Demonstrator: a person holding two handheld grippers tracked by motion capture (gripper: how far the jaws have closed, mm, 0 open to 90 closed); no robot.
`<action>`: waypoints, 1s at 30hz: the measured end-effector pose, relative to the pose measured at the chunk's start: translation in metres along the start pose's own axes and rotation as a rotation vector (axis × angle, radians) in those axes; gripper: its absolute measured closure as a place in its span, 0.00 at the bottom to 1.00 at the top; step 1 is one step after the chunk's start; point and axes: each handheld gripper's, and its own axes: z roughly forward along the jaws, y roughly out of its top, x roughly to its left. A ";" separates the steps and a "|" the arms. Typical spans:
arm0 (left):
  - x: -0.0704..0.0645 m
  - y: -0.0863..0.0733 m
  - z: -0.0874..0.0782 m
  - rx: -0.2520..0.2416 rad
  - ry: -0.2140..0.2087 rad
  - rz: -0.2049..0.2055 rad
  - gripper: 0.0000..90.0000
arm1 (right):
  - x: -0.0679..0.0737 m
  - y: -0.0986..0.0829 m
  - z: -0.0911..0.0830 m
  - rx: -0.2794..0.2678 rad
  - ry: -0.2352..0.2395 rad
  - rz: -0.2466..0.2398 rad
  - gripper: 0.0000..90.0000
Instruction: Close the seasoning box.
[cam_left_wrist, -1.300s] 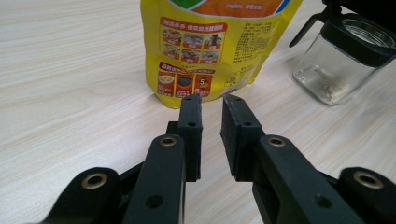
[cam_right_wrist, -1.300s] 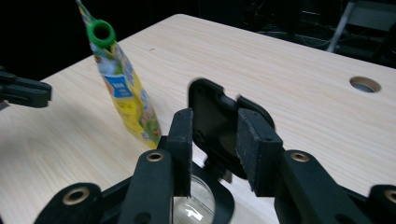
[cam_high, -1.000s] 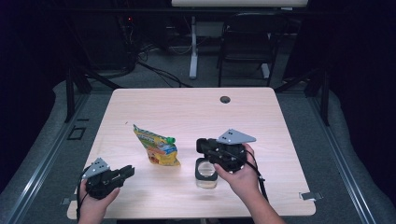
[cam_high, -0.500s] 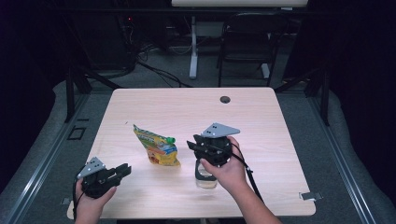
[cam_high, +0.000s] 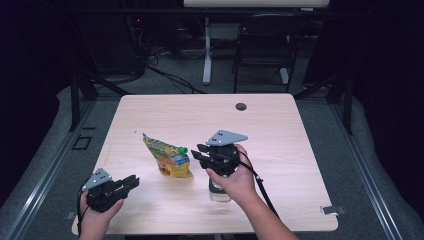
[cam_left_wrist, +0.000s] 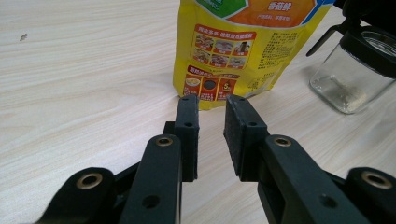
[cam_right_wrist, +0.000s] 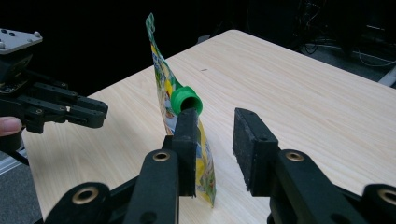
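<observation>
In the high view, a yellow pouch (cam_high: 167, 159) with a green cap (cam_high: 183, 149) stands on the pale wooden worktop (cam_high: 300, 150), near its middle and a little left. The right gripper (cam_high: 200, 152) hangs just right of the cap, its fingers apart and empty. Below that hand stands a glass jar (cam_high: 219, 192), mostly covered by the hand. The left gripper (cam_high: 131, 182) sits near the worktop's front left edge, well apart from the pouch, with a narrow gap between its fingers and nothing held.

The left gripper view adds what the high view cannot resolve: the pouch's (cam_left_wrist: 243, 51) lower panel carries red blocks of small food pictures and fine print, and its bottom edge rests on the wood just beyond the fingers (cam_left_wrist: 189, 135). It also shows the jar (cam_left_wrist: 355, 70) as clear glass with a dark collar, standing to the right of the pouch. The right gripper view shows the pouch (cam_right_wrist: 184, 140) edge-on, thin and upright, the round green cap (cam_right_wrist: 186, 100) sticking out toward the camera just above one of the fingers (cam_right_wrist: 186, 149), and the left gripper (cam_right_wrist: 98, 115) beyond it at the left.

Compared with a second ago, the right gripper has shifted left from over the jar toward the cap, and the left gripper has drawn nearer the front edge. The pouch has not moved.
</observation>
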 end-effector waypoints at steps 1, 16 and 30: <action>0.000 0.000 0.000 -0.001 0.001 0.001 0.84 | 0.000 0.000 0.000 0.000 0.000 0.000 0.78; 0.001 0.000 0.000 0.003 0.002 0.000 0.84 | 0.008 0.006 0.013 0.008 0.035 -0.007 0.78; 0.002 -0.001 0.000 0.005 0.003 0.000 0.84 | 0.008 0.005 0.028 0.024 0.048 0.011 0.77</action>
